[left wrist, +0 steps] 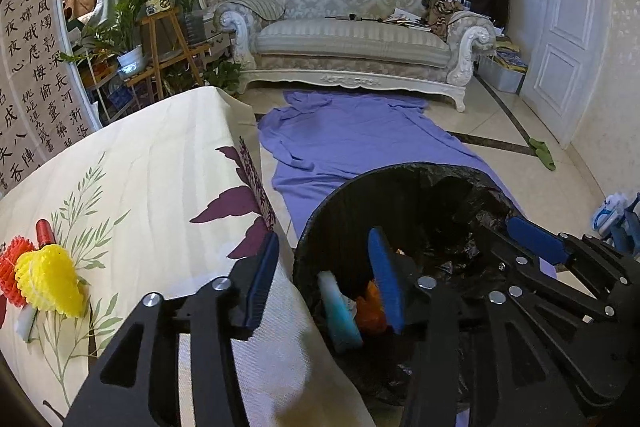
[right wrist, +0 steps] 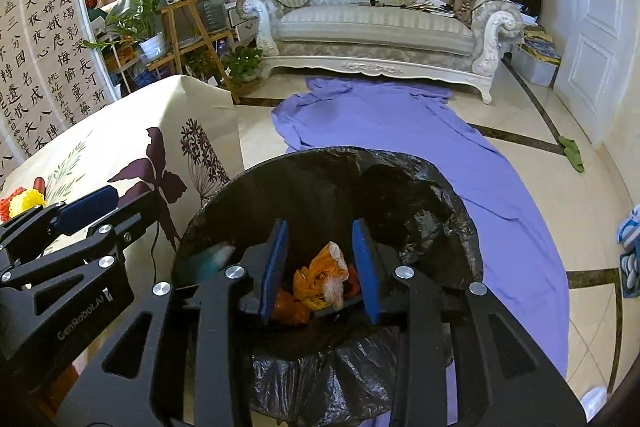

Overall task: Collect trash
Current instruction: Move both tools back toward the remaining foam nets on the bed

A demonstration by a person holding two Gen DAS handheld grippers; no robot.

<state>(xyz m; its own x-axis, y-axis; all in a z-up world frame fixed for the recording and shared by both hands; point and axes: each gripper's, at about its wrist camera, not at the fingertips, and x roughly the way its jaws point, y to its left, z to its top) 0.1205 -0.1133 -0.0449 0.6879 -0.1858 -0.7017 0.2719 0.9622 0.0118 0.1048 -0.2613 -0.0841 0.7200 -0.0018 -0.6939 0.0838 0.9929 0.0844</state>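
Left gripper (left wrist: pixel 328 281): your jaws stand partly open over the near-left rim of the bin (left wrist: pixel 312 227). Nothing is pressed between the pads. A blue tube (left wrist: pixel 340 311) sits blurred between them and looks to be dropping free, though I cannot tell for sure.

Right gripper (right wrist: pixel 320 265): your jaws are narrowly open above the bin's mouth, gripping nothing. An orange wrapper (right wrist: pixel 320 277) shows in the gap, apart from both pads, so I judge it already let go.

Trash: the tube and the wrapper are both inside the black-lined bin, along with more orange scraps at the bottom. On the table (left wrist: pixel 140 167) to your left, 1 yellow foam net (left wrist: pixel 50 281), 1 red one (left wrist: pixel 12 263) and a red cylinder (left wrist: pixel 45 231) are still waiting.

Look of the trash: the wrapper is crumpled, thin and glossy; the tube is smooth and pale blue; the nets are light, ribbed and springy.

Risk 1: the tube is falling close to the rim nearest the table, so it could clip the edge and bounce onto the floor.

Risk 2: your 2 grippers are crowded side by side over 1 opening; swinging either out could knock the other.

Risk 3: the liner (right wrist: pixel 432 203) is loose and creased, so a finger lowered further could snag it and drag it off the rim.

Risk 4: the tablecloth hangs touching the bin; catching it could pull the nets off.
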